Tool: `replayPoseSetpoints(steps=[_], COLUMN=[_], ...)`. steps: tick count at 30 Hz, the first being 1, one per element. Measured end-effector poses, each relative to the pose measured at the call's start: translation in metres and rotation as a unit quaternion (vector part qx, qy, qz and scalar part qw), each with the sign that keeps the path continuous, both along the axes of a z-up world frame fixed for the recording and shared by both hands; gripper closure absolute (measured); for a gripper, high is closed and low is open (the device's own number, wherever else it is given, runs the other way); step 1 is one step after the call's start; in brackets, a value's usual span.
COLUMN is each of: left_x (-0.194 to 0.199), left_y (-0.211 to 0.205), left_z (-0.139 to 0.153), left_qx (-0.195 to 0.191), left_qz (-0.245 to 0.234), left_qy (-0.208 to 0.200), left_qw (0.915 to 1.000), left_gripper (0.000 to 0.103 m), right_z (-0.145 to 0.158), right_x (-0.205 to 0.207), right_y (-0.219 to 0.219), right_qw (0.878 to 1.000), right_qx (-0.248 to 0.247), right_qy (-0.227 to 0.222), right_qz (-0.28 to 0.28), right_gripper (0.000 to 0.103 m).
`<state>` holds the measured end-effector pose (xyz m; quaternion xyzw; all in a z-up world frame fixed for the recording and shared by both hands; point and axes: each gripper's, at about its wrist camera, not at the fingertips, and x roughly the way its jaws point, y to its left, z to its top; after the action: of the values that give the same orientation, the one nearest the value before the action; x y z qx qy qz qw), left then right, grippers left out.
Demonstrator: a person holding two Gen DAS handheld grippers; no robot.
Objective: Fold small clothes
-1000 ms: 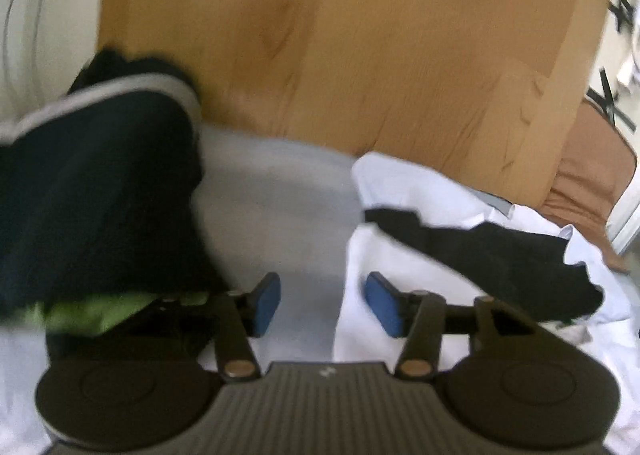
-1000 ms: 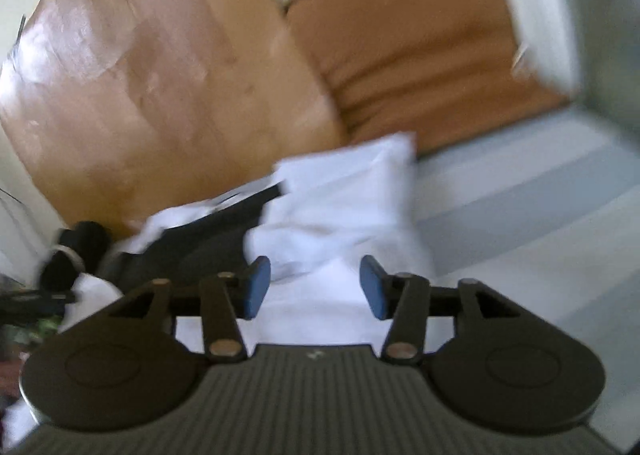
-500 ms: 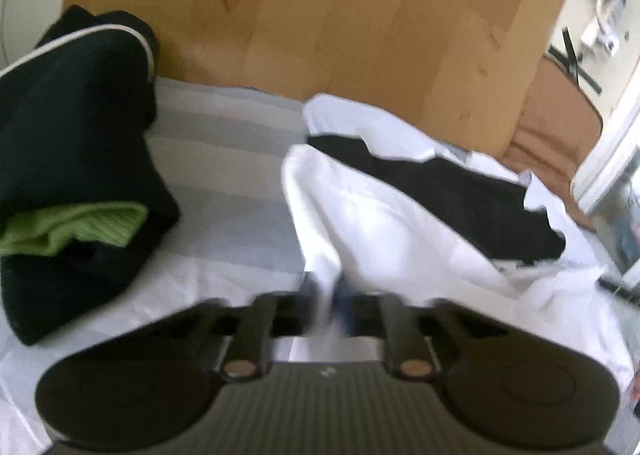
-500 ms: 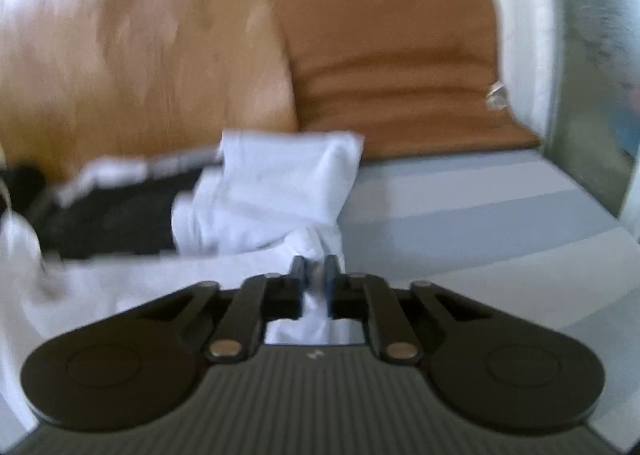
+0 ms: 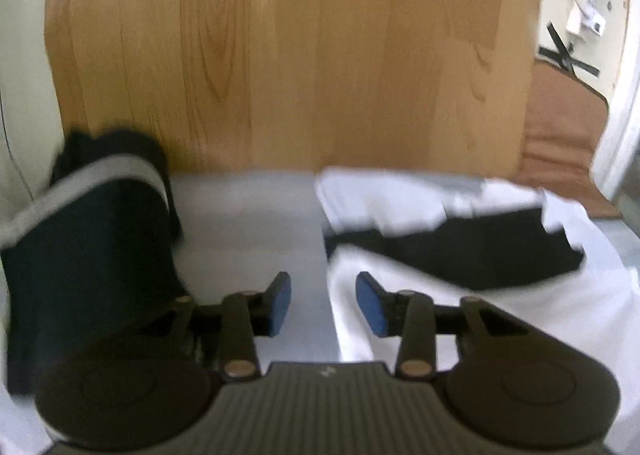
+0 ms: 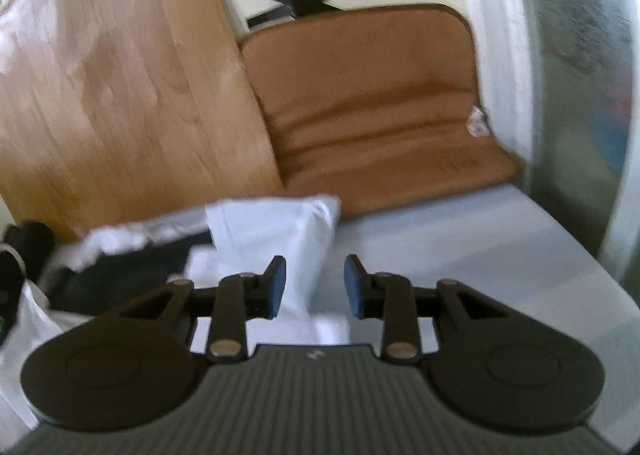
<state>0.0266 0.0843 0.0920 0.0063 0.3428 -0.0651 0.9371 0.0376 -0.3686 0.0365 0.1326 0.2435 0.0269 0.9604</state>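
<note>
Release just made: left claw [image 5: 323, 303] and right claw [image 6: 316, 286] have just been opening, both now empty above the white garment [image 6: 272, 231]; next fold needs fresh grips.

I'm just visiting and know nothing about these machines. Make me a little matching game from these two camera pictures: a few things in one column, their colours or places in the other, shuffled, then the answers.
Things:
1. white garment
2. dark folded clothes
3. cushion
4. wooden board

Descriptions:
A. brown, to the right of the wooden board
B. upright behind the clothes, light brown grain
C. at the left edge of the left camera's view, with a pale band
D. spread under the grippers, with a black panel

Pairs: 1-D, 2-C, 3-A, 4-B
</note>
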Motion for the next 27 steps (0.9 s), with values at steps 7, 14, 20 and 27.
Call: replayPoseSetpoints(steps=[7, 14, 20, 27], left_x=[0.119, 0.216, 0.230, 0.200], left_y=[-0.031, -0.025, -0.032, -0.041], left_z=[0.007, -0.049, -0.077, -0.056], left_qx=[0.036, 0.010, -0.038, 0.012], left_qz=[0.003, 0.061, -0.001, -0.020], left_qy=[0.043, 0.103, 0.122, 0.068], left_qw=[0.9984, 0.9928, 0.9919, 0.9975], left_gripper=[0.046, 0.014, 0.071, 0.092], right_z=[0.008, -0.020, -0.048, -0.016], right_x=[0.099, 0.200, 0.239, 0.185], right_y=[0.024, 0.044, 0.087, 0.093], right_qw=[0.998, 0.989, 0.964, 0.973], right_qx=[-0.013, -0.020, -0.094, -0.116], right_qy=[0.027, 0.090, 0.136, 0.060], right_qz=[0.060, 0.119, 0.210, 0.193], right_gripper=[0.048, 0.043, 0.039, 0.097])
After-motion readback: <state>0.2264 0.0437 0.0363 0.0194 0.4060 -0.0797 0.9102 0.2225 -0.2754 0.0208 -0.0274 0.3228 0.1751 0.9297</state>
